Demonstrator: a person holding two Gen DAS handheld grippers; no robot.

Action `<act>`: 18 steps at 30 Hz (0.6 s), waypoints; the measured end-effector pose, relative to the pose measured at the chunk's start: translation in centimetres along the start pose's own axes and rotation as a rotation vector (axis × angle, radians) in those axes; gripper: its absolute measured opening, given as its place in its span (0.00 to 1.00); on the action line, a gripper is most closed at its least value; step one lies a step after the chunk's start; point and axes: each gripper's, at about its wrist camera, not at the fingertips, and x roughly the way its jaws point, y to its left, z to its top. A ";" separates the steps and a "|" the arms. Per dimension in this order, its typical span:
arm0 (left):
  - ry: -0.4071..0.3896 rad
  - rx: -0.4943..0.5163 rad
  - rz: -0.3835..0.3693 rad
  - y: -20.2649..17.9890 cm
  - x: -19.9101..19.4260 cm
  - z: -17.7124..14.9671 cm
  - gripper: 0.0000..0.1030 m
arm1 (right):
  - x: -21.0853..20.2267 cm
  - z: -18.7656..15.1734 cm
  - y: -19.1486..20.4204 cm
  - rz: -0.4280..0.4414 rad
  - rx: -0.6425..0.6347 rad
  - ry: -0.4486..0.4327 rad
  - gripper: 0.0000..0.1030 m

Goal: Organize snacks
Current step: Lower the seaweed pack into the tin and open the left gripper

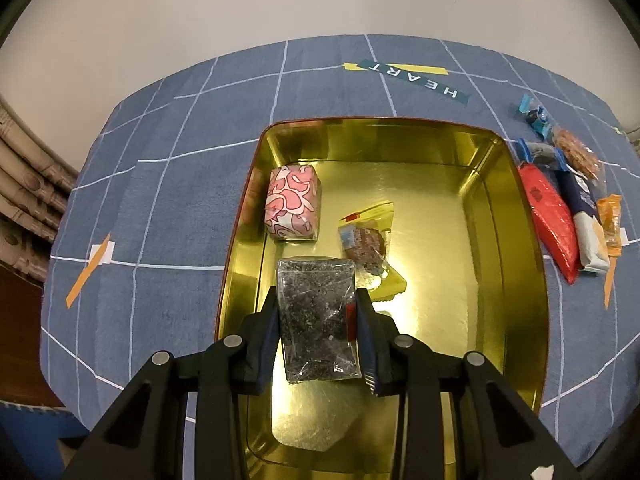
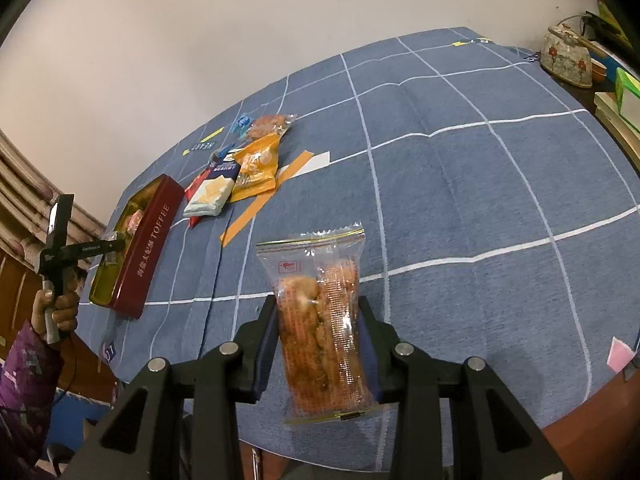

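My left gripper [image 1: 316,300] is shut on a clear packet of dark snack [image 1: 316,320] and holds it over the gold tin [image 1: 508,280]. In the tin lie a pink patterned packet [image 1: 293,202] and a brown snack in a yellow wrapper [image 1: 366,242]. My right gripper [image 2: 318,308] is shut on a clear packet of orange-brown fried snack [image 2: 320,312] above the blue checked cloth [image 2: 460,200]. The tin, red outside and marked TOFFEE [image 2: 138,248], is far left in the right wrist view, with the left gripper [image 2: 110,250] over it.
Several loose snack packets lie right of the tin: a red one [image 1: 552,216], a white and navy one [image 1: 588,232], an orange one [image 2: 256,168]. A floral pot [image 2: 566,58] and books [image 2: 616,112] stand at the table's far right edge.
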 end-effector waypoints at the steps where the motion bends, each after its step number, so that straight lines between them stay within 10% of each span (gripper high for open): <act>1: 0.002 0.000 0.001 0.0 0.1 0.0 0.31 | 0.0 0.0 0.0 -0.001 0.000 0.002 0.36; 18: 0.020 0.000 0.017 0.5 1.5 0.3 0.31 | 0.6 -0.1 -0.2 -0.006 -0.001 0.021 0.36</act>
